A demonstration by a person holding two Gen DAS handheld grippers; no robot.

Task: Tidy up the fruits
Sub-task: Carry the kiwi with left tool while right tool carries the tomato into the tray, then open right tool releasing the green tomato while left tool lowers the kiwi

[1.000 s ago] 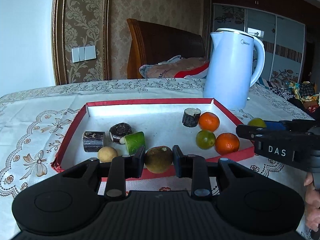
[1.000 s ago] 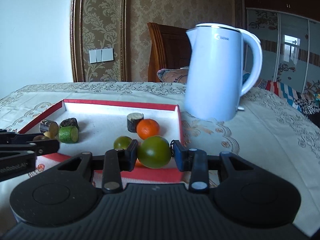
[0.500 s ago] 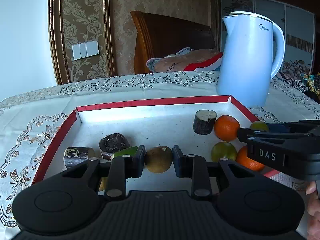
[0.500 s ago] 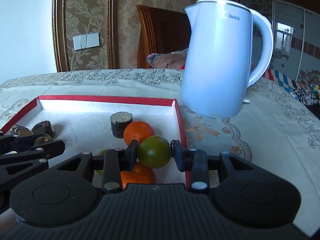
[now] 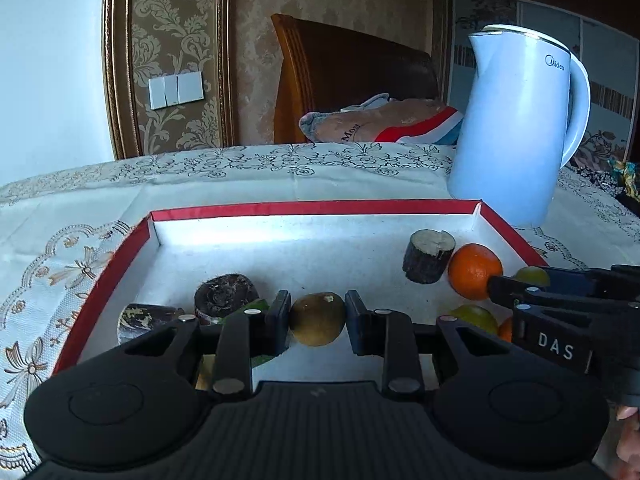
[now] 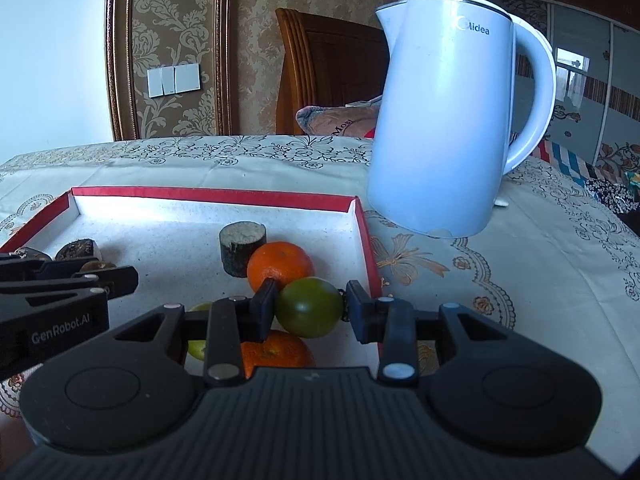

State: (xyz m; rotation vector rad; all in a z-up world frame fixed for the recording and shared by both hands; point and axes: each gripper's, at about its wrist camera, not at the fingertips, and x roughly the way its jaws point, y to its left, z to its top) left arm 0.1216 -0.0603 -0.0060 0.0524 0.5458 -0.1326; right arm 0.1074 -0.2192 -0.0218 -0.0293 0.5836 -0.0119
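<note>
Left wrist: my left gripper (image 5: 317, 317) is clamped on a brownish-green fruit (image 5: 317, 319), held over the near left of the red-rimmed tray (image 5: 312, 208), beside the dark cut pieces (image 5: 226, 293). Right wrist: my right gripper (image 6: 310, 307) pinches a dark green fruit (image 6: 309, 307) above the oranges (image 6: 280, 266) at the tray's right end. Placing step, I judge; next, lower each and release without nudging neighbours.
</note>
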